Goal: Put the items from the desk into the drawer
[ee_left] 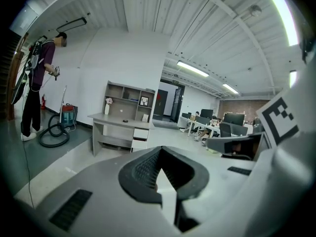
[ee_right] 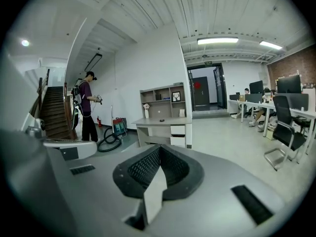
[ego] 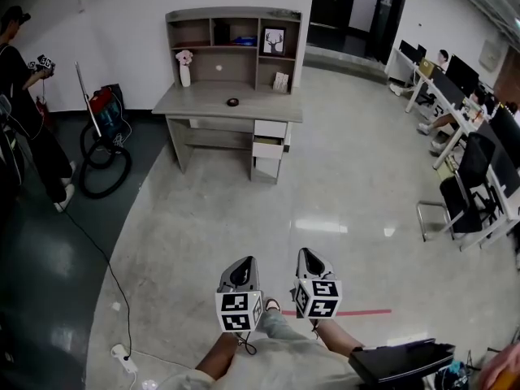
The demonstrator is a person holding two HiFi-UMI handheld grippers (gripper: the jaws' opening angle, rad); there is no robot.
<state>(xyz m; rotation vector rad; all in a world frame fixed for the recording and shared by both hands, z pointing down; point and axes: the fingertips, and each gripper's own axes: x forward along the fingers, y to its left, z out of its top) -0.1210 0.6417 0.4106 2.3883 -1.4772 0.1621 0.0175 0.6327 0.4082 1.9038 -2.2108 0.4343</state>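
desk [ego: 203,102]: grey, shelf unit on top, against the white wall, far across the floor
on desk: small dark item [ego: 233,101] near the middle; white vase [ego: 184,73] at its left end
drawer [ego: 267,147]: on the desk's right side, pulled partly out
left tongs [ego: 246,262], right tongs [ego: 306,253]: side by side, low in view, pointing toward the desk
vacuum [ego: 104,110]: left of the desk, hose looped on the floor
person [ego: 20,71]: standing at far left

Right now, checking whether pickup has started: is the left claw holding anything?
No, the left claw is shut with nothing between its jaws, and the desk stands far ahead across the floor.
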